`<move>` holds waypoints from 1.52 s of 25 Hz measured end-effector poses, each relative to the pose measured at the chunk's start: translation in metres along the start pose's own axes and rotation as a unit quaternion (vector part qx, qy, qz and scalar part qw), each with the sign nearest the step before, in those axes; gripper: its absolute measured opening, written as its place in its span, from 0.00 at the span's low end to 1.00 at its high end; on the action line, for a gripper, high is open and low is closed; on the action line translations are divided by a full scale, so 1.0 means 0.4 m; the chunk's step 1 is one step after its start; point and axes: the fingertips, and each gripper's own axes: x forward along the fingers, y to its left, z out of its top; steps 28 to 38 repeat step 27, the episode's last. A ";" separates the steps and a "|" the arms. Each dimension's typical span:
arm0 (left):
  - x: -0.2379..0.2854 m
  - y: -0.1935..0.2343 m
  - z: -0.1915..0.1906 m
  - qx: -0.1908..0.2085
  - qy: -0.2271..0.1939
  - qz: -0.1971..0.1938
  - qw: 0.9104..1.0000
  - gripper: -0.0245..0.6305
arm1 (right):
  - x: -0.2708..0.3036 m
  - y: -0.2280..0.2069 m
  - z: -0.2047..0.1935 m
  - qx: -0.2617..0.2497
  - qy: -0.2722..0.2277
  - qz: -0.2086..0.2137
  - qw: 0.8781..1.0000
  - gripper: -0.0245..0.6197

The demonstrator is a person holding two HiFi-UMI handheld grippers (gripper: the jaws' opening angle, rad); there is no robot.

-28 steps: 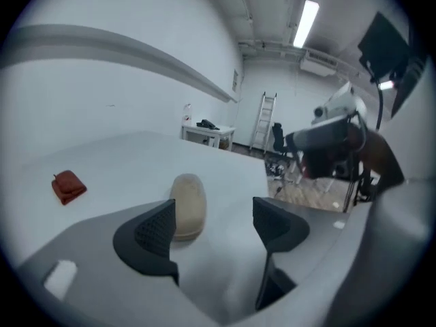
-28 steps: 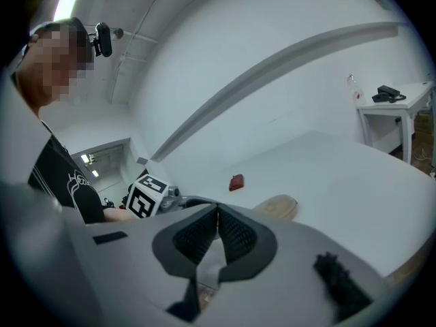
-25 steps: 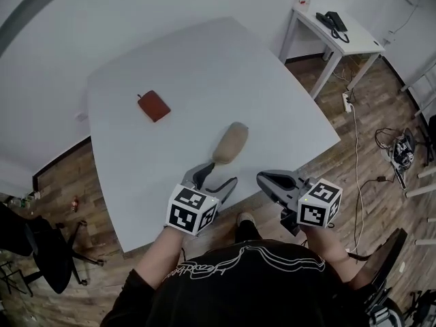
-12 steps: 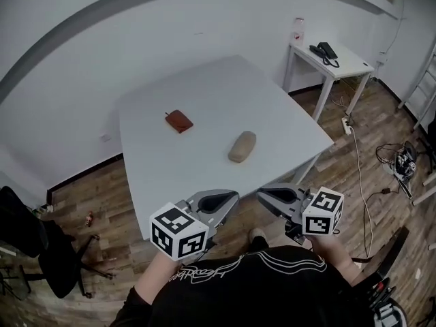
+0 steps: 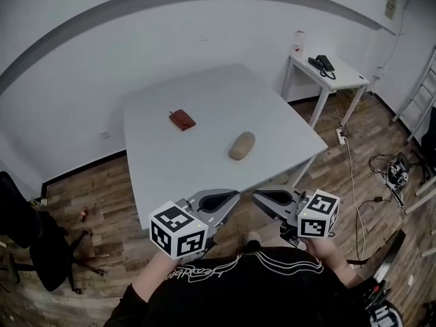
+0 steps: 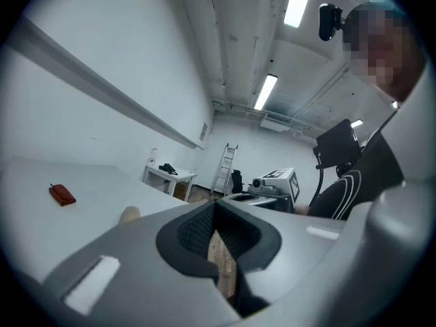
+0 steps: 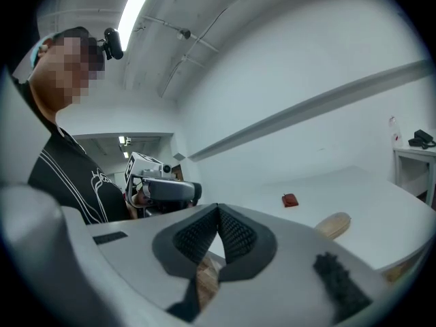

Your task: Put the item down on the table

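A tan oblong item (image 5: 242, 145) lies on the white table (image 5: 204, 101), toward its near right side, with nothing touching it. It also shows in the left gripper view (image 6: 128, 214) and the right gripper view (image 7: 334, 225). My left gripper (image 5: 227, 199) is shut and empty, held over the wooden floor short of the table's near edge. My right gripper (image 5: 264, 199) is beside it, also shut with nothing between its pads. The two point toward each other's tips, well apart from the item.
A red wallet (image 5: 182, 120) lies further back on the table. A small white side table (image 5: 340, 79) with a telephone (image 5: 321, 63) and a bottle (image 5: 299, 41) stands at the right. A black chair (image 5: 27, 240) is at left; cables (image 5: 392, 172) lie on the floor.
My left gripper was open right by the tan item a second ago; it has drawn back off the table and shut. The view has pulled away from the table.
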 end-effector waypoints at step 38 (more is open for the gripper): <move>0.077 -0.047 -0.064 0.012 0.045 -0.010 0.999 0.05 | -0.083 -0.003 -0.056 0.027 0.001 -0.044 0.999 0.05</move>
